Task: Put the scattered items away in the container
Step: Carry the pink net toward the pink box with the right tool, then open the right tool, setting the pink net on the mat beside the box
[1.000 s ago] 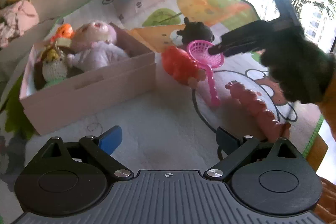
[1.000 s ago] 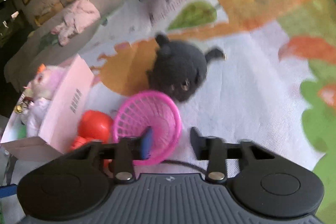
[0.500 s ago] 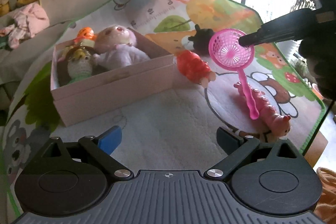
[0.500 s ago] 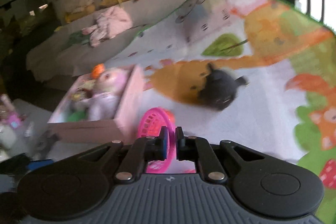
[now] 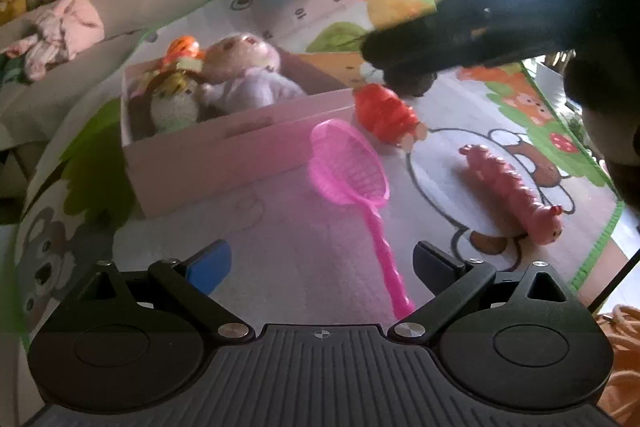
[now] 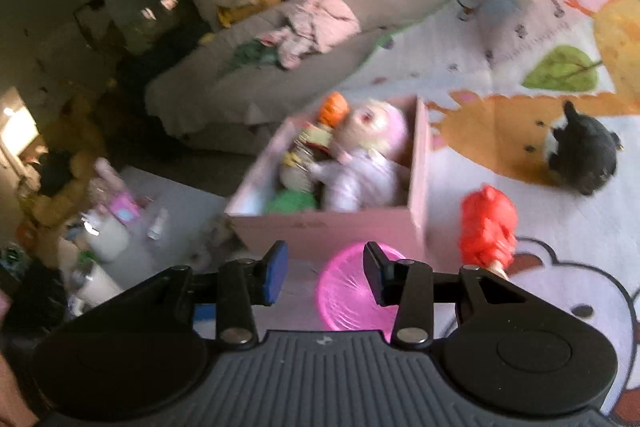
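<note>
The right gripper (image 6: 325, 277) hides part of the net (image 5: 348, 167) in its own view, and both views are blurred. Half a second ago its fingers pinched the net; now they are spread, and the net is outside the box (image 5: 224, 151), just beside its near wall on the mat (image 5: 280, 247). The left gripper (image 5: 322, 263) fingers are spread.

One pink box (image 5: 224, 151) sits on the play mat (image 5: 280, 251), with at least three soft toys inside: a pale doll (image 5: 244, 75), a knitted figure (image 5: 174, 103) and an orange one (image 5: 182, 47). Four toys are outside it: one pink net scoop (image 5: 352, 183), one red toy (image 5: 384, 111), one pink caterpillar (image 5: 516, 195) and one black plush (image 6: 584, 155).
</note>
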`<state>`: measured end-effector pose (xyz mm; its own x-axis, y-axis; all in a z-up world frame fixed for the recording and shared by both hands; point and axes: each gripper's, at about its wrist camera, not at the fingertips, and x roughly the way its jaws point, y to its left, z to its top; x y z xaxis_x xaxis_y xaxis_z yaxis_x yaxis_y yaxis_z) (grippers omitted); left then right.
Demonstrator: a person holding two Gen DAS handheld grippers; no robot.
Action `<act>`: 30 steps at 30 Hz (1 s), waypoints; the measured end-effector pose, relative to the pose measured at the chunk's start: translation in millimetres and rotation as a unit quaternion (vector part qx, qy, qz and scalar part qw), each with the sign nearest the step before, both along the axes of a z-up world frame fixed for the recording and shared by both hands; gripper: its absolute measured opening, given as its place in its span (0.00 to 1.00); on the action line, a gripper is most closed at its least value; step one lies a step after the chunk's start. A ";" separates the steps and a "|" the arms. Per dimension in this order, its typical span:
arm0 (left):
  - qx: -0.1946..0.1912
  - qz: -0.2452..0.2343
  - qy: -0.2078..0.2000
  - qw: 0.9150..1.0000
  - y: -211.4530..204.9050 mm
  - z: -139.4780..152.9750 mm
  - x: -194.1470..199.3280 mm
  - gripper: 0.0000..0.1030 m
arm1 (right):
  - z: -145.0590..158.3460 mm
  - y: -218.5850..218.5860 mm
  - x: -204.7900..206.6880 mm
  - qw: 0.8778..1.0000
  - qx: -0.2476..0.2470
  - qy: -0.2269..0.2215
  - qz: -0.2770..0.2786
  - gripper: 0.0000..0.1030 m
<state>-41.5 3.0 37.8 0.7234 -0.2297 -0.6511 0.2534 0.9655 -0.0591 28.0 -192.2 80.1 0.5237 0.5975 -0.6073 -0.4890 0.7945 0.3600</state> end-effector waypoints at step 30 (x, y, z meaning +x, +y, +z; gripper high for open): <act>-0.026 0.029 -0.004 0.999 34.4 -6.7 -8.2 0.97 | -50.9 21.6 9.1 0.994 -0.061 0.047 -0.074 0.51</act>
